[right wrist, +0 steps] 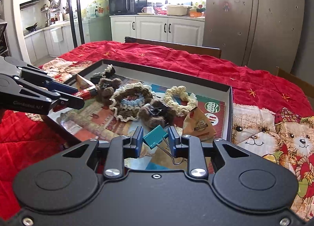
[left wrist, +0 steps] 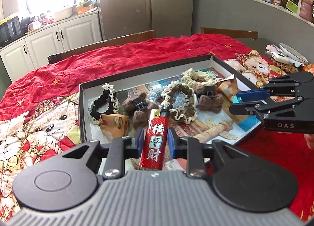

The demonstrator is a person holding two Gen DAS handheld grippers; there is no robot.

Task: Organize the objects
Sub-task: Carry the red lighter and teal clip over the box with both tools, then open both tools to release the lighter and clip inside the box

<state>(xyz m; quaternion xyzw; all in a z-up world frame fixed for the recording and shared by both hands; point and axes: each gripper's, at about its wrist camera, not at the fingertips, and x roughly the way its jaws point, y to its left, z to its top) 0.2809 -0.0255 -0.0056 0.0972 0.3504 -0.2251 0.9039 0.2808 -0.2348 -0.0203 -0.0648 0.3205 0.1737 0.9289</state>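
Note:
My left gripper [left wrist: 154,140] is shut on a red lighter [left wrist: 154,139] with white characters, held over the near edge of a shallow black-rimmed box [left wrist: 81,108]. My right gripper [right wrist: 156,139] is shut on a teal binder clip [right wrist: 155,137] above the box's near side [right wrist: 229,120]. The box holds crocheted scrunchies [left wrist: 181,102], fuzzy brown hair clips [left wrist: 137,108] and small paper packets [left wrist: 113,124]. The right gripper shows at the right of the left wrist view [left wrist: 238,101]. The left gripper with the lighter shows at the left of the right wrist view [right wrist: 80,96].
The box sits on a table under a red teddy-bear cloth [left wrist: 137,53]. Wooden chairs [left wrist: 109,43] stand at the far side. A plate and small items [left wrist: 290,53] lie at the table's far right. Kitchen cabinets [right wrist: 157,28] and a fridge [right wrist: 255,16] stand behind.

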